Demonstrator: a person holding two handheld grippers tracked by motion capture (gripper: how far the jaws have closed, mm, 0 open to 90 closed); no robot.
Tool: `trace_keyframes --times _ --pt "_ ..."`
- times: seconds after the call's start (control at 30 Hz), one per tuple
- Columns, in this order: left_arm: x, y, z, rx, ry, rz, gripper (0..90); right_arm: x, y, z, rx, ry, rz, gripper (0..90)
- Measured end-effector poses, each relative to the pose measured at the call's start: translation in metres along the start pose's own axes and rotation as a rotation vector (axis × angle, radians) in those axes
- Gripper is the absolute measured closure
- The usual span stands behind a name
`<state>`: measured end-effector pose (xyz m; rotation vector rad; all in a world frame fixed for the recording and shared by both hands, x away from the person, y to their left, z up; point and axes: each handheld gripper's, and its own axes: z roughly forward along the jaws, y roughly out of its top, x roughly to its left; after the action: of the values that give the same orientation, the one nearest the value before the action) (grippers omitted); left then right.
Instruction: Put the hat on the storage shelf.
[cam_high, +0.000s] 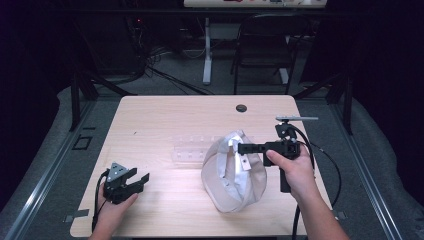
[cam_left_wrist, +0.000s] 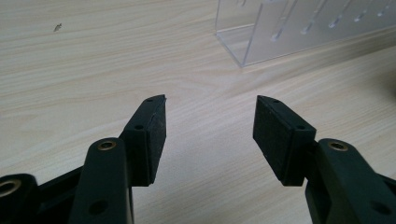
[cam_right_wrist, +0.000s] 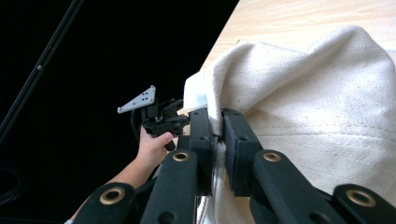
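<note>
Two hands (cam_high: 112, 207) at a light wooden table (cam_high: 165, 120), cream cloth cap (cam_high: 231, 172) at five o'clock of centre.
High view: left gripper (cam_high: 137, 181) at seven o'clock. Left gripper view: jaws released, clear acrylic rack (cam_left_wrist: 303, 28) at one o'clock. Right gripper view: right gripper (cam_right_wrist: 217, 140) clenched on the cap's edge.

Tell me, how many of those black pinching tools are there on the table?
2. The left hand-held gripper sits open near the table's front left; the right hand-held gripper is clamped on the cloth bag at centre-right.
</note>
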<state>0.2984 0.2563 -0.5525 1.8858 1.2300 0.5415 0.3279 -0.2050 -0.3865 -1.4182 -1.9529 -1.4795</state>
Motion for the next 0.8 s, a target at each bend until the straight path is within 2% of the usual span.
trace_keyframes --times 0.17,0.23,0.27,0.4,0.8 --pt "-0.002 0.000 0.000 0.000 -0.006 0.006 44.9 0.008 0.008 -0.008 -0.027 0.010 -0.013 83.2" --pt "-0.002 0.001 0.000 0.012 -0.007 0.011 44.9 0.010 0.011 -0.011 -0.034 -0.003 -0.016 83.2" --pt "-0.003 0.001 0.001 0.002 -0.007 0.012 44.9 0.011 0.012 -0.012 -0.037 -0.004 -0.017 83.2" --pt "-0.004 0.001 0.001 0.000 -0.007 0.014 44.9 0.011 0.016 -0.013 -0.047 -0.011 -0.011 83.3" --pt "-0.006 0.001 0.002 0.000 -0.013 0.020 45.0 0.014 0.032 -0.014 -0.048 0.020 -0.005 83.3"
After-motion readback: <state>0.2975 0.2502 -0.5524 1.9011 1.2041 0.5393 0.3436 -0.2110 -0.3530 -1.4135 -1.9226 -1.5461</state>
